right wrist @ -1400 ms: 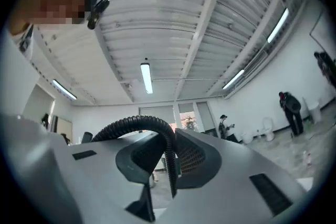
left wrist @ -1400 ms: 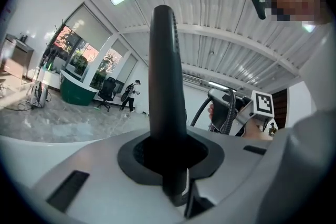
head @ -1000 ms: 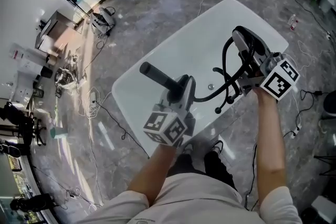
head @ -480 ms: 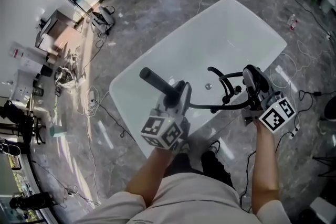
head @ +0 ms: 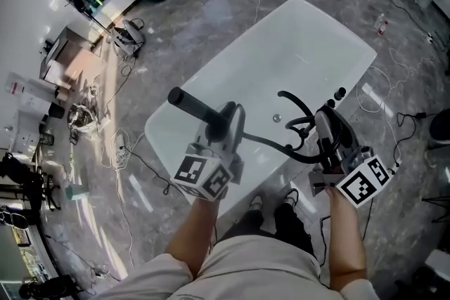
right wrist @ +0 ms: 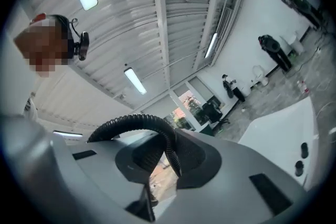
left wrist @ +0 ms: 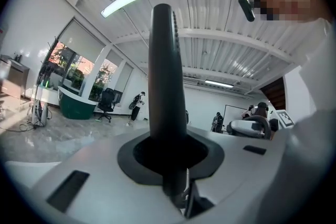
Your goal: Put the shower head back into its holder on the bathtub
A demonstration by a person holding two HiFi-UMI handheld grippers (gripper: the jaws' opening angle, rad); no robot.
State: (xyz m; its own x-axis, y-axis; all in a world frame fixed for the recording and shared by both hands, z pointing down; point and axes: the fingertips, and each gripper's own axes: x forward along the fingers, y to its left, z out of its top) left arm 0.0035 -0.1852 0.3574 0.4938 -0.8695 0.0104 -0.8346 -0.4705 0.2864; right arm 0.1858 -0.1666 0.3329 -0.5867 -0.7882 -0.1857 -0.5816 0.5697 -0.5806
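Two claws work above the white bathtub (head: 302,46): the left claw (head: 230,116) is clamped on the black shower head (head: 191,104), held over the tub's near end, and the right claw (head: 327,124) is clamped on its corrugated hose (head: 299,153).

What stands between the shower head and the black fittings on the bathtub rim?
In the head view, the looped hose and the right tongs gripping it lie between the shower head, held by the left tongs, and the fittings.
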